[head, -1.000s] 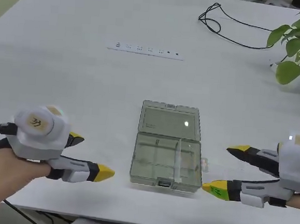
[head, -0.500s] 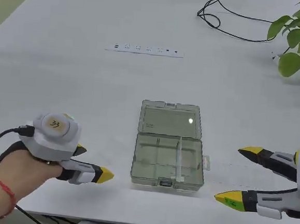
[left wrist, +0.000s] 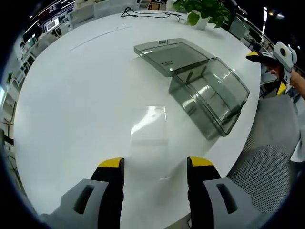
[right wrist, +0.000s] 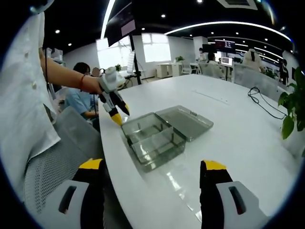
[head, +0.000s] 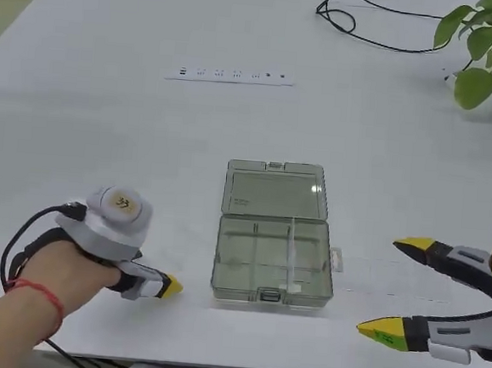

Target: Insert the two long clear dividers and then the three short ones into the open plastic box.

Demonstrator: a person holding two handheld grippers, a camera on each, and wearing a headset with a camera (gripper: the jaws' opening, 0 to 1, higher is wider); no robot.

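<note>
The open clear plastic box [head: 274, 259] sits near the table's front edge, its lid [head: 275, 189] lying flat behind it. One long clear divider [head: 291, 256] stands inside, right of the middle. Faint clear dividers [head: 384, 276] lie on the table right of the box. My left gripper [head: 165, 287] is low, left of the box, and open. In the left gripper view a clear divider [left wrist: 150, 119] lies on the table just ahead of its yellow fingertips [left wrist: 112, 164]. My right gripper [head: 397, 290] stands open right of the box, holding nothing, with the box [right wrist: 152, 136] ahead of it.
A white power strip [head: 229, 74] lies at the back of the table, a black cable [head: 361, 27] behind it. A green plant [head: 487, 49] stands at the back right. The table's front edge runs just below both grippers. A grey chair [right wrist: 71, 138] stands by the table.
My left gripper has dropped lower toward the table and turned, so only one tip shows in the head view. The right gripper has drawn back a little to the right. The box has not moved.
</note>
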